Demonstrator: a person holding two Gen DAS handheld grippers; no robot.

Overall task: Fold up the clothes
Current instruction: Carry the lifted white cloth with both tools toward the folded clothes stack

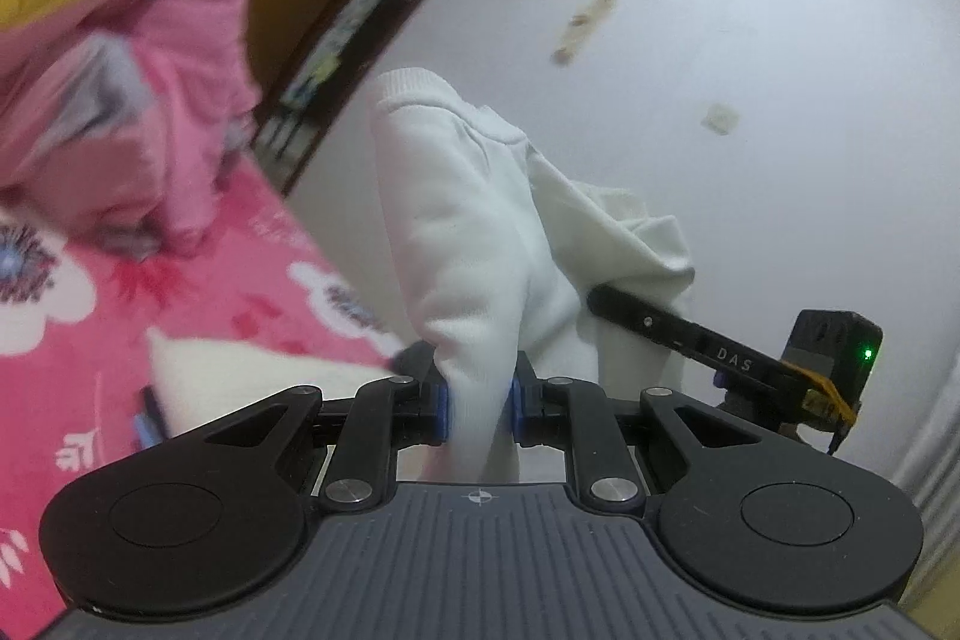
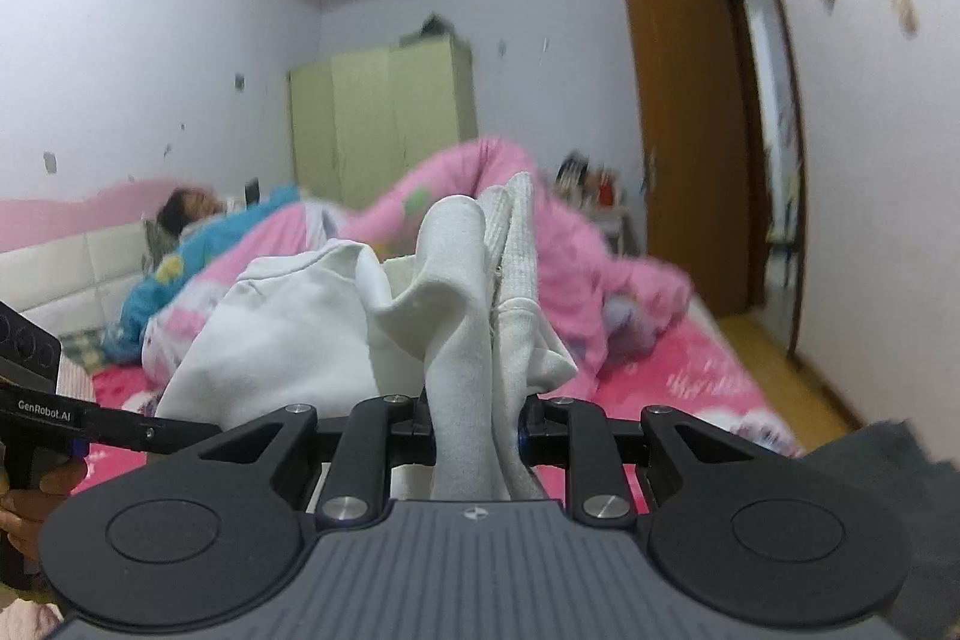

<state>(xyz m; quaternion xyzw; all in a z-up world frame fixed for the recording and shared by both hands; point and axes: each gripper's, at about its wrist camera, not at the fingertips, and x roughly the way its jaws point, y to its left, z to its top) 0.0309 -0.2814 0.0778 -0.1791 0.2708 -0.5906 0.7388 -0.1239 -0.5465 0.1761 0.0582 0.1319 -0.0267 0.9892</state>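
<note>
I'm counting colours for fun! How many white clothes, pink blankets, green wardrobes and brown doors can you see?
White clothes: 1, the sweatshirt gripped by the left gripper and right gripper
Pink blankets: 1, the blanket
Green wardrobes: 1, the wardrobe
Brown doors: 1, the door
Total: 4

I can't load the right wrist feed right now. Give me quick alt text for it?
The right tongs are clamped on a bunched white knit garment that rises in front of the camera above a bed with a pink floral sheet. A rumpled pink quilt lies behind, the left tongs reach in at left, and a brown wooden door stands right.
</note>
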